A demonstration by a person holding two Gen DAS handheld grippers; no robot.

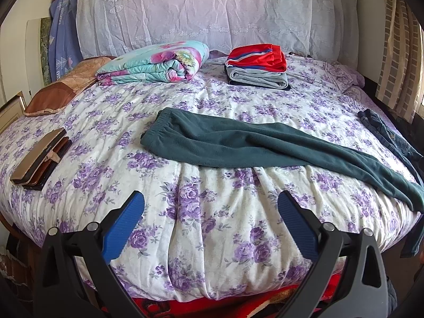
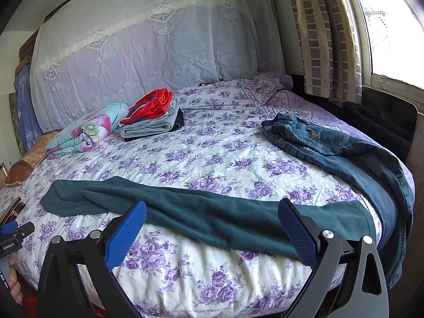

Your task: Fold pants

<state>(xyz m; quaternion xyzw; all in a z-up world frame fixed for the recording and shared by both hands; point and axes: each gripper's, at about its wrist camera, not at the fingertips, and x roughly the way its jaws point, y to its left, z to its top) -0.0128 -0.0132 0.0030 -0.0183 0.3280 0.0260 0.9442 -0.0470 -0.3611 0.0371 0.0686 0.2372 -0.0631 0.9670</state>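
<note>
Progress: I judge the green pants not yet folded crosswise; they lie long across the near part of the bed, legs one on the other as far as I can tell.
Done so far: a stack of folded clothes sits at the far side, red piece on top, grey under it, something dark at the bottom. It suggests other garments are finished.
Left to do: the crosswise folds on these pants, I think, and perhaps the jeans lying unfolded at the right edge.
Pants, place: waistband at the left, cuffs running right and drooping over the bed's right near edge.
Pants, look: dark green, fleecy, soft, fairly flat, with a few ridges near the waistband.
Left gripper: jaws spread wide, nothing between them, hovering near the bed's near edge, apart from the pants.
Right gripper: jaws spread wide, empty, hovering over the leg part; I cannot tell if the tips touch the cloth.
Nearby: a rolled floral blanket far left, wallets at the left edge.
</note>
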